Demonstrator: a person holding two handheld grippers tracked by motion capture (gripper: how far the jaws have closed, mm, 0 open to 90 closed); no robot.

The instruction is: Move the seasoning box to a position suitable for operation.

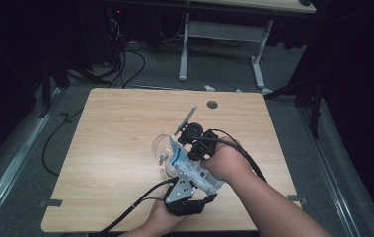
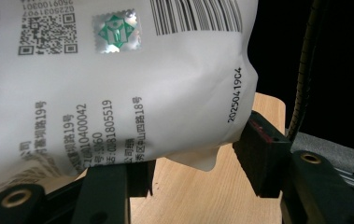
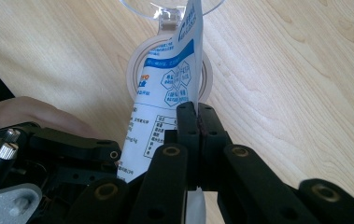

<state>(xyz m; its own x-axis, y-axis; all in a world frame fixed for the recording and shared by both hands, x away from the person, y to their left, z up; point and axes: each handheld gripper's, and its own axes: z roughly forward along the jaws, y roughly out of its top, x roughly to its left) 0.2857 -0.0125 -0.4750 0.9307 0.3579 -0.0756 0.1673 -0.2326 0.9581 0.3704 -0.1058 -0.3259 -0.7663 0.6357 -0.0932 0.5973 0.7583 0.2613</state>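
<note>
Pouch [image 1: 190, 167] of white and blue plastic hangs over the table [image 1: 115, 148], its long axis slanting from the left gripper [image 1: 187, 200] nearest the person, whose jaws clamp its fat bottom end, up to the right gripper [image 1: 194, 143], pressed together on the thin top edge just above a clear glass [image 1: 161, 146].

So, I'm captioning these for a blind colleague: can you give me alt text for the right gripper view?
The right gripper has its black jaws shut on the edge of a white and blue printed pouch, whose top reaches toward a clear glass. The glass has a round base resting on the light wooden table. The left gripper sits lower left.
</note>
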